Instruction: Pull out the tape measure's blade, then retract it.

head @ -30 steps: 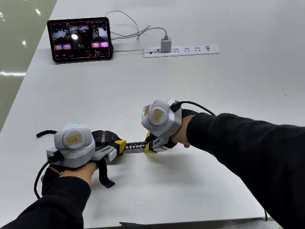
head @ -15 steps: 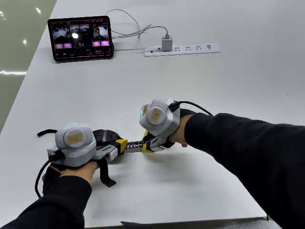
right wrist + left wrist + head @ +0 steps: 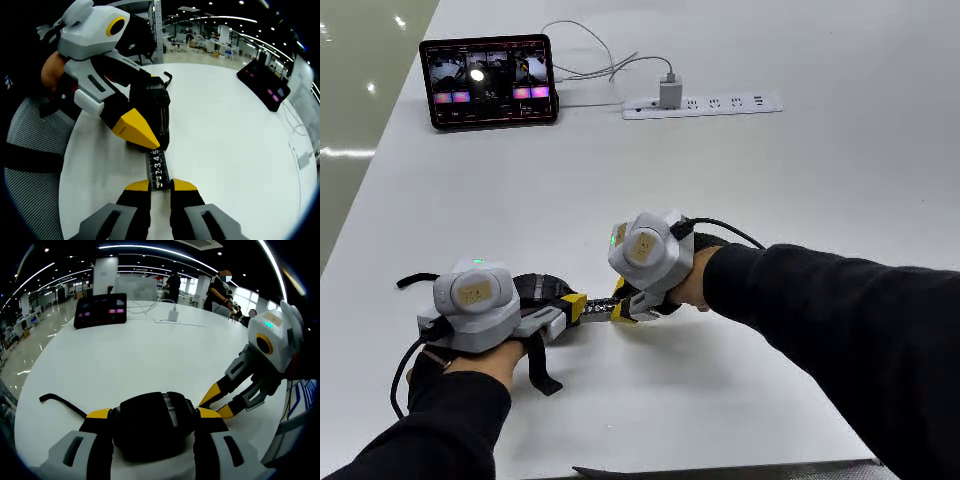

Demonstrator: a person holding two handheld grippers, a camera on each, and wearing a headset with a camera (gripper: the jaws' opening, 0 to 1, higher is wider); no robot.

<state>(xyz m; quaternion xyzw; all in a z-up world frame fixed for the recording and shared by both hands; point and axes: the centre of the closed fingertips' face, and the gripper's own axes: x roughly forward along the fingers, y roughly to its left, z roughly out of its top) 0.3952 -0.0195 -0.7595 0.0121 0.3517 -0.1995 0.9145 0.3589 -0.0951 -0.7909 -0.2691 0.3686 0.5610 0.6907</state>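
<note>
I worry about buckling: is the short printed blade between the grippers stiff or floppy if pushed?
Probably stiff: the printed blade runs straight from the black tape measure case to the right gripper. Being thin and narrow, it may flex if pushed sideways.

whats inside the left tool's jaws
The left tool is shut on the black tape measure case, which rests on the white table. The case's underside is hidden. A short blade runs from it to the right tool, which pinches its end.
</note>
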